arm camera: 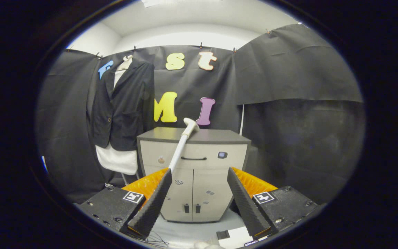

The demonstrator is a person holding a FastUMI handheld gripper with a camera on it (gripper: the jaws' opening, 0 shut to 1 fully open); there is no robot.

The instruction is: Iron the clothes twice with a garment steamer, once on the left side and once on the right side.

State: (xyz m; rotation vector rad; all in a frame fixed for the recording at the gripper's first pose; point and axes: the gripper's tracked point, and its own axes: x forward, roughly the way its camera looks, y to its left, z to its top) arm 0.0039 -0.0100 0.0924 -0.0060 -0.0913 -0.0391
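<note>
**Inspector:** Gripper view. State of the tongs?

**Assistant:** The gripper [199, 204] stands with its fingers spread wide and nothing between them. Through the gap I see the front of a low cabinet [192, 166] and pale floor below it.

**Inspector:** The steamer?

**Assistant:** The steamer [183, 142] is a pale wand leaning over the cabinet's front edge, its head up by the cabinet top. The lower end of the handle drops behind the tip of the left finger. Whether it touches that finger I cannot tell; the right finger is well clear of it, so it is not pinched.

**Inspector:** The garment?

**Assistant:** A dark jacket [123, 103] over a white shirt [116, 160] hangs on a stand against the booth wall, beside the cabinet and beyond the left finger. It is well apart from the steamer head.

**Inspector:** Progress?

**Assistant:** In my judgement, at the very start. The steamer is not yet gripped, and its head is away from the cloth. Both passes, left and right, appear still to be done.
</note>
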